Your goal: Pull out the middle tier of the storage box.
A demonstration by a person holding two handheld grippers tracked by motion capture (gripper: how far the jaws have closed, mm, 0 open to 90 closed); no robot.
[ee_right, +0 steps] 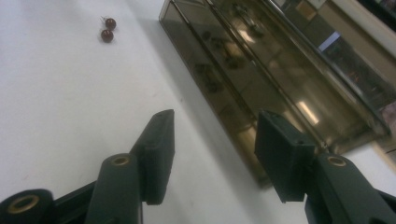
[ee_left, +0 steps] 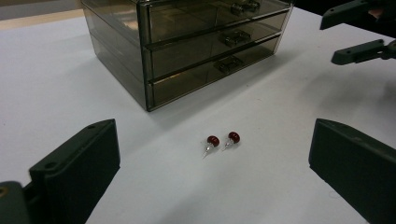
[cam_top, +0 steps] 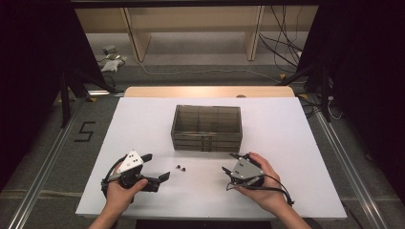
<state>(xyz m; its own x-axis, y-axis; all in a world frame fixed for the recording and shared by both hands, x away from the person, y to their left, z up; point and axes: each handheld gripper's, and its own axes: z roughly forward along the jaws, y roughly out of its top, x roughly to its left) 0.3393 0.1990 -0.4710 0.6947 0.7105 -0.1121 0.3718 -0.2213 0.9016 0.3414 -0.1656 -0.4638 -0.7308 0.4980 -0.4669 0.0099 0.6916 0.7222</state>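
Earrings [ee_left: 223, 141], two small red studs with thin silver posts, lie side by side on the white desk [cam_top: 143, 124], just in front of a smoky three-drawer organizer [cam_top: 207, 128] whose drawers all sit closed. The left claw [cam_top: 157, 167] hovers with its jaws spread wide, the studs in the open space ahead of it and nothing between the pads. The right claw [cam_top: 231, 162] stands partway open and empty, angled toward the organizer's front, its jaws framing the drawer faces in the right gripper view.

The work in hand looks like stowing the studs in a drawer, with a drawer first to be opened. Doing it well probably means setting the right claw squarely on one small drawer handle [ee_left: 227, 63], pinching only that handle, and pulling straight out so the light box does not slide across the desk. The left claw would do best to come down over a single stud, closing on the red bead rather than the slippery post. Since the two studs lie nearly touching, a low, slow approach from the outer side should keep the second one from being knocked away.
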